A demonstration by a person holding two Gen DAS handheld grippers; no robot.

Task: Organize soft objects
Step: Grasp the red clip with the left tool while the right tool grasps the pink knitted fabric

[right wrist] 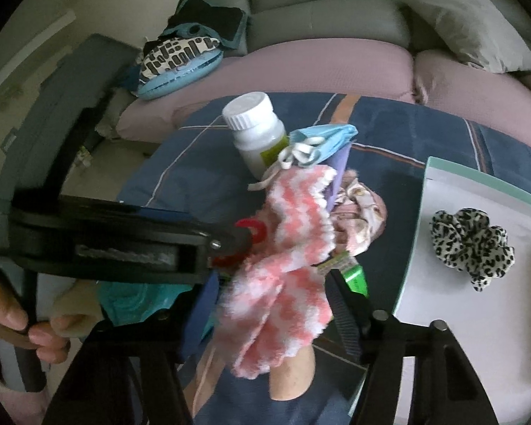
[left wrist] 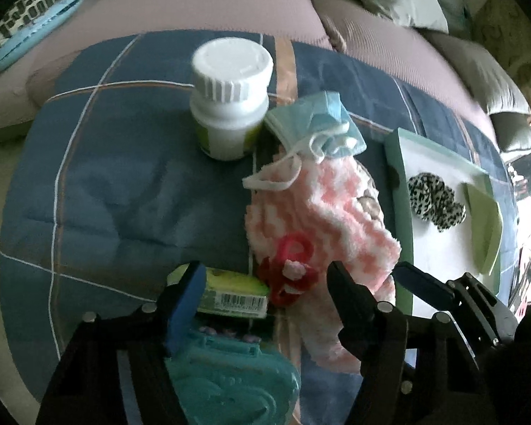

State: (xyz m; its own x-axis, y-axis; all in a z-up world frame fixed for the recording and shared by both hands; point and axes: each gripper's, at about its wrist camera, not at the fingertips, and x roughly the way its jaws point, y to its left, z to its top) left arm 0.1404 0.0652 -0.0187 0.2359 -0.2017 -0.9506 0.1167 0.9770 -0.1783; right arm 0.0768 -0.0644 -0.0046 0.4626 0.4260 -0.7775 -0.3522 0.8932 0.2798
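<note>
**Snagging neighbours is the main risk as the fuzzy sock comes up**

Working from the left, the white pill bottle [right wrist: 256, 131] stands upright on the plaid quilt [right wrist: 407, 131] at about 11 o'clock from the sock, with the blue face mask [right wrist: 322, 143] touching its side. One mask ear loop [right wrist: 265, 180] lies on the sock's upper edge, so a lift could, in my judgement, drag the mask along and tip the bottle.

At centre, the pink-and-white fuzzy sock [right wrist: 286, 276] sits between the fingers of the right gripper [right wrist: 272, 304], which look closed onto it; the fabric bunches and droops toward 6 o'clock, so a thin pinch may slip. A red plastic clip [right wrist: 253, 232] and a green tube [right wrist: 354, 278] lie against the sock and might be swept aside. The left gripper [left wrist: 262, 294] hovers low over the same pile with its jaws spread and nothing between them, crowding the right one; a collision seems possible.

To the right, at 3 o'clock, the white tray [right wrist: 442, 184] holds a leopard-print scrunchie [right wrist: 472, 248]; a swinging sock could knock it.

Both tools point forward and downward over the quilt, the left angled across the right one's path.
</note>
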